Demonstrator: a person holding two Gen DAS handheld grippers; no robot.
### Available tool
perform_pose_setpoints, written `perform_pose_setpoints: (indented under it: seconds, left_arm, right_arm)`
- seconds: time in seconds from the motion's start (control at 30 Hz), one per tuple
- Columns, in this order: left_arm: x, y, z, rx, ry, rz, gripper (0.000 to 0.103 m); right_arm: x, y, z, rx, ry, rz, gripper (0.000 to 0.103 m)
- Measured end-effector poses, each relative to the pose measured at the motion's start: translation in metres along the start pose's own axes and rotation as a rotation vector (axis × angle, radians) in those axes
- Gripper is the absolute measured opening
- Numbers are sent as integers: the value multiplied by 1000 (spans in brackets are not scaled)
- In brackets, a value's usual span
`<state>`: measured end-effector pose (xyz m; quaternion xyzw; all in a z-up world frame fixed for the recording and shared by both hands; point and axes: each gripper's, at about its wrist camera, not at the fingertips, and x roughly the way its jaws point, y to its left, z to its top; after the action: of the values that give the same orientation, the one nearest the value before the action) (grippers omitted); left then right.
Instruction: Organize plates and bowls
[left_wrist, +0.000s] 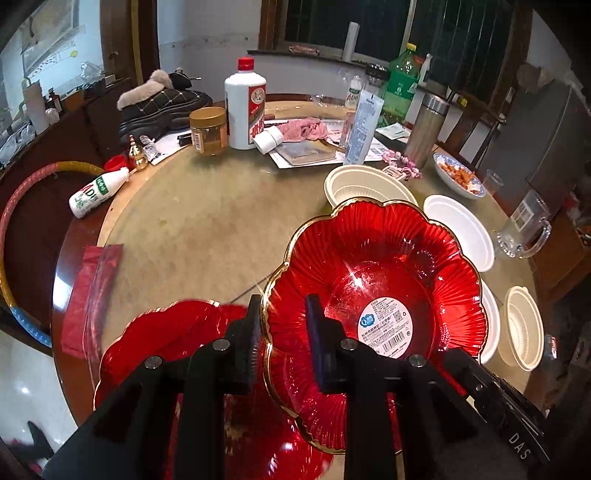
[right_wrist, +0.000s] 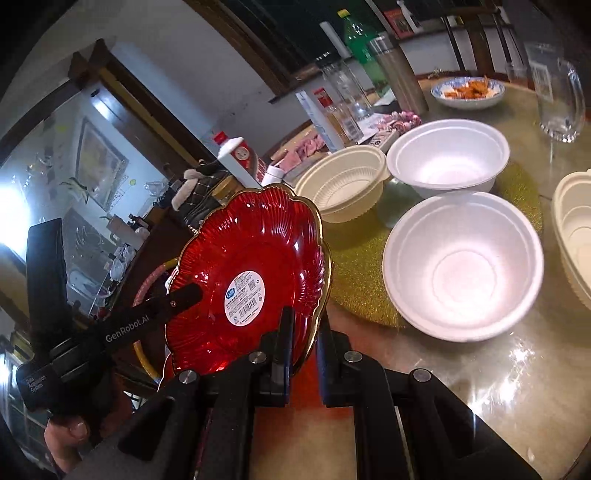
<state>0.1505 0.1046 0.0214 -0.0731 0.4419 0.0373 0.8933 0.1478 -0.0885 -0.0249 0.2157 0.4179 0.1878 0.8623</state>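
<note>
A red flower-shaped plate (left_wrist: 373, 266) with a gold rim and a white label is held tilted above the round table (left_wrist: 207, 229). My left gripper (left_wrist: 284, 328) is shut on its near rim. In the right wrist view my right gripper (right_wrist: 304, 332) is shut on the same red plate (right_wrist: 251, 258) at its opposite edge. A second red plate (left_wrist: 166, 347) lies below at the table's near edge. White foam bowls (right_wrist: 461, 266) (right_wrist: 447, 155) and cream plastic bowls (right_wrist: 343, 184) (right_wrist: 576, 236) sit to the right.
At the back stand a white liquor bottle (left_wrist: 244, 107), a gold-lidded jar (left_wrist: 208, 131), a fur-lined shoe (left_wrist: 162, 103), a steel flask (left_wrist: 426, 129) and a green bottle (left_wrist: 400, 81). A dish of food (left_wrist: 460, 175) and a glass mug (left_wrist: 524, 229) sit far right. A hand (right_wrist: 62, 432) holds the left gripper.
</note>
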Motion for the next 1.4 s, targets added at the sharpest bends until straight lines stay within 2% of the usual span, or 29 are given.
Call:
perform_pose_setpoints:
  seconds: [0.5,0.87,1.4]
  left_arm:
    - [-35,33,-45,-91,-38,5,20]
    - [-50,57,-55,-140,-62,18,20]
    - [-58,68,-59,-164,-89,21,20]
  right_arm:
    - [-16,34,-34,-82,24,15,10]
    - [-12,60,-41,-139,40,26,10]
    - [-10,67,-39,-164,41,46,10]
